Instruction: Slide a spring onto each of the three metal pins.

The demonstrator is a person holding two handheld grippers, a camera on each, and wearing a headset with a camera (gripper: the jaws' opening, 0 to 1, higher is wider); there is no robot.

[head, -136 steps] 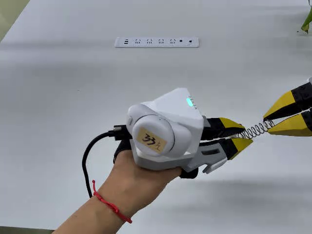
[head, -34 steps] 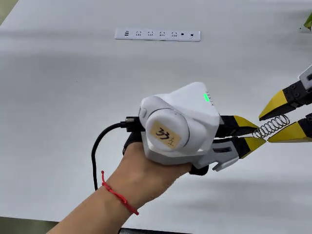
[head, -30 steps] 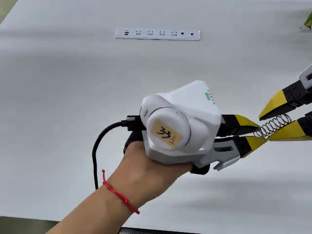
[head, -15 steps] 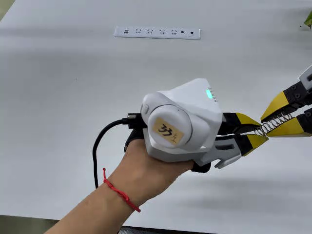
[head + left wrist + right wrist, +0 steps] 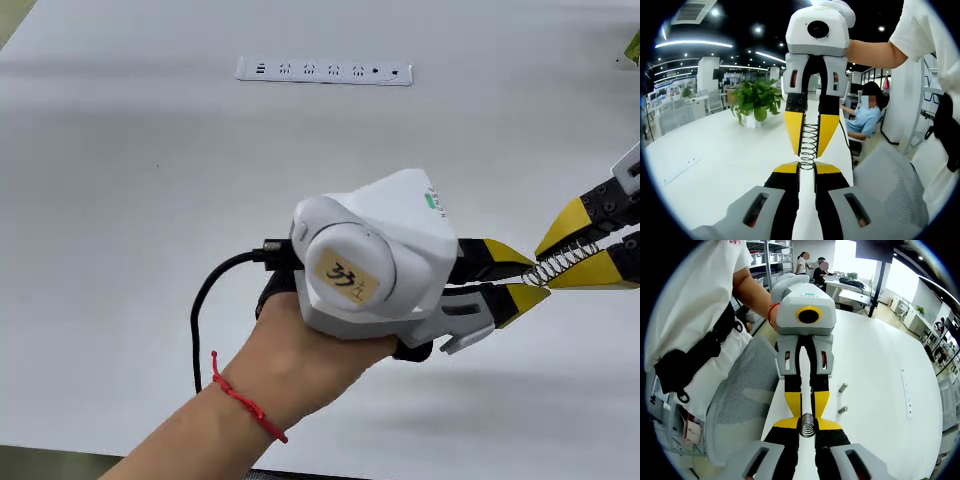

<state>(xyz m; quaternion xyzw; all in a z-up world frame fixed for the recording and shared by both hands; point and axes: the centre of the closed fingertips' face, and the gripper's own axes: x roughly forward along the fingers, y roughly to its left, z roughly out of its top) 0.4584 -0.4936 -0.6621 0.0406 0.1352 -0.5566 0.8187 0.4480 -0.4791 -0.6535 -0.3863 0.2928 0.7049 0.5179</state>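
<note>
White table [image 5: 150, 200] spreads under the work, in an open office with ceiling lights and desks behind; a mesh chair [image 5: 740, 405] stands at its edge beside the person in a white shirt; a plant [image 5: 755, 100] sits at the far end, seen from the left gripper view; a power strip [image 5: 323, 72] lies flat, well apart from the grippers.

A hand [image 5: 300, 360] with a red cord at the wrist holds the left gripper [image 5: 538, 278] above the table, a black cable [image 5: 200, 310] trailing from its back; its jaws are drawn narrow with only a slit between them, tips at the near end of the spring [image 5: 562, 262]; what they pinch there is hidden.

Facing it tip to tip, the right gripper [image 5: 807, 152] has its yellow jaws set in a narrow V along both sides of the spring, holding it in the air between the two tools.

Two pins [image 5: 842, 387] lie on the table near each other, below and just right of the left gripper in the right gripper view.
</note>
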